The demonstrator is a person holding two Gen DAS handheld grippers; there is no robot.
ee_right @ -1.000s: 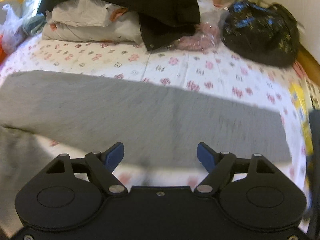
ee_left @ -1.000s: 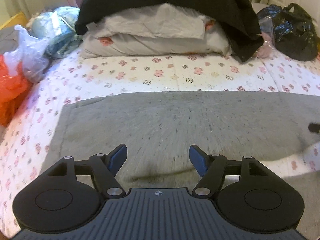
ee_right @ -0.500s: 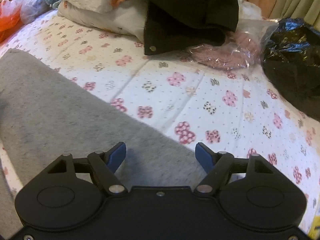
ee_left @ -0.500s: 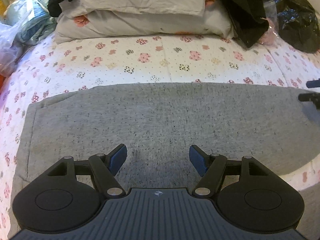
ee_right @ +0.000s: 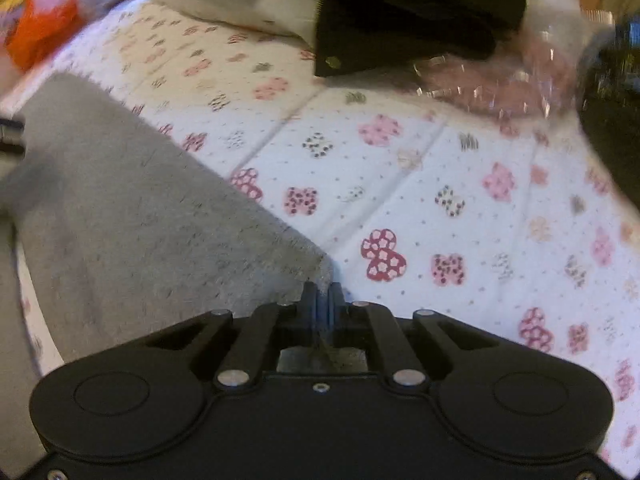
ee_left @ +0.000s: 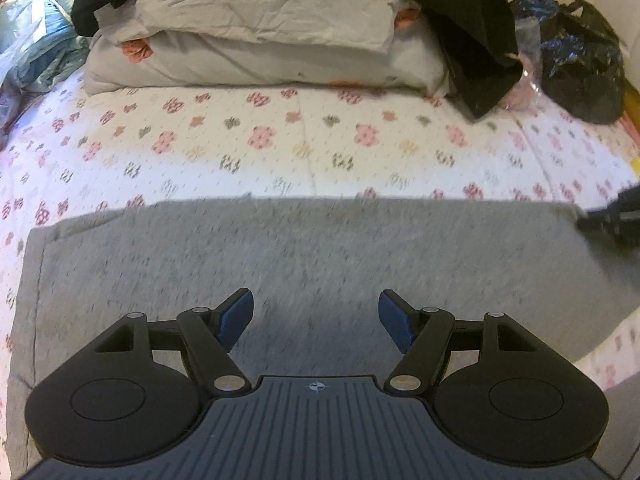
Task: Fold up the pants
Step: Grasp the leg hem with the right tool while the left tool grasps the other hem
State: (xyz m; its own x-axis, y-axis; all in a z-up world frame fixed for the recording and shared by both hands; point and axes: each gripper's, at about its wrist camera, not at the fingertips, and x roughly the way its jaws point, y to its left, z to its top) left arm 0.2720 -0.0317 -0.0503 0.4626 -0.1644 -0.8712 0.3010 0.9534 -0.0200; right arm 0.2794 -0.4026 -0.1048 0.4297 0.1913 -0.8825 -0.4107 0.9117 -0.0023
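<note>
Grey pants (ee_left: 312,248) lie flat on a flowered bedspread (ee_left: 304,148). My left gripper (ee_left: 316,314) is open and hovers low over the grey cloth, holding nothing. My right gripper (ee_right: 322,294) is shut on the far corner of the pants (ee_right: 120,216), where a leg end meets the bedspread. The right gripper also shows as a dark shape at the right edge of the left wrist view (ee_left: 612,220).
Folded white bedding (ee_left: 256,40) with a black garment (ee_left: 460,20) over it lies at the back. A black plastic bag (ee_left: 580,60) sits back right, a pink item in clear wrap (ee_right: 500,76) beside it. Orange and pale bags (ee_right: 40,28) are at the far left.
My right gripper has closed on the corner of the grey pants; it was open half a second ago. My left gripper has stayed open and shifted slightly over the cloth.
</note>
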